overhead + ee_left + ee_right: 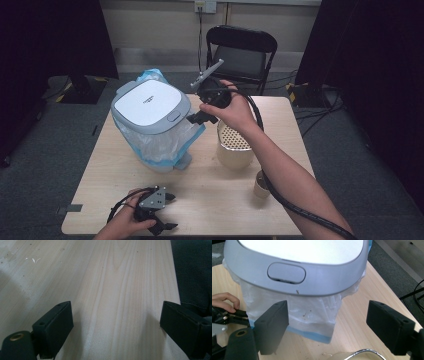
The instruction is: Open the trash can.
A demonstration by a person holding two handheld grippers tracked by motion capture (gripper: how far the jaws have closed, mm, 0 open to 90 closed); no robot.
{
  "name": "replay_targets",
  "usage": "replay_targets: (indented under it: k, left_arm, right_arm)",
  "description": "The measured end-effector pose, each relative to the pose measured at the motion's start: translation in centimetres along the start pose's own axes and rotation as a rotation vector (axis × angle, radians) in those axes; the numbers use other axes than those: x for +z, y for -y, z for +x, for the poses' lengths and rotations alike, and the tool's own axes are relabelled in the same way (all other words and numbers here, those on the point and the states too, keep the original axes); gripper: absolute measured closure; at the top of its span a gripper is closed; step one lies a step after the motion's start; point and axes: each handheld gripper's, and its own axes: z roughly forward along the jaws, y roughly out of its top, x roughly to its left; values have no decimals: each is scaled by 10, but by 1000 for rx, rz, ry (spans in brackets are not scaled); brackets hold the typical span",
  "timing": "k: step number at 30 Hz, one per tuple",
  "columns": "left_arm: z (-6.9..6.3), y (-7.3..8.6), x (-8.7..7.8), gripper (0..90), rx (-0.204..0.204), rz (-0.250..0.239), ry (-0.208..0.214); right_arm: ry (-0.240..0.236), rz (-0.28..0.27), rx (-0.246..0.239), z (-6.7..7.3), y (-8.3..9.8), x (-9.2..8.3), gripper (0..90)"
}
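Observation:
A small bin with a white, grey-rimmed lid [150, 102] stands at the table's back left, closed, lined with a clear and blue plastic bag [160, 146]. In the right gripper view the lid [299, 265] is close ahead, with its grey push button [286, 273] on the front rim and the bag [312, 310] hanging below. My right gripper [196, 119] hovers at the bin's right front, just off the lid's rim. Its jaws stand open, nothing between them [328, 307]. My left gripper [172, 212] rests near the table's front edge, open over bare wood [115, 305].
A cream pot with a perforated insert [234, 147] stands right of the bin, under my right wrist, and its rim [357, 355] shows below the right jaws. A small cup [261, 185] stands in front of it. A black folding chair [241, 50] stands behind the wooden table [210, 200].

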Motion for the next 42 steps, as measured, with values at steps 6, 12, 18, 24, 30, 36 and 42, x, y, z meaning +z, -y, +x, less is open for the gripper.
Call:
replay_targets:
  k: [6,12,18,24,30,36,42]
  left_arm:
    - [0,0,0,109,-6,0,4]
    - [0,0,0,108,-6,0,4]
    - [0,0,0,108,-6,0,5]
    - [0,0,0,108,-6,-1,4]
    - [0,0,0,108,-6,1,4]
    - [0,0,0,108,-6,1,5]
    - [0,0,0,108,-7,0,6]
  right_arm:
    - [6,5,-22,-2,-8,4,178]
    - [9,18,-22,-3,-13,7,176]
    - [11,13,-34,-1,-21,11,176]
    - [14,5,-23,1,-28,16,176]
    - [17,-2,-15,0,-31,21,176]
    - [20,-2,-14,-1,-33,23,169]
    - [30,-4,-13,-2,-36,25,164]
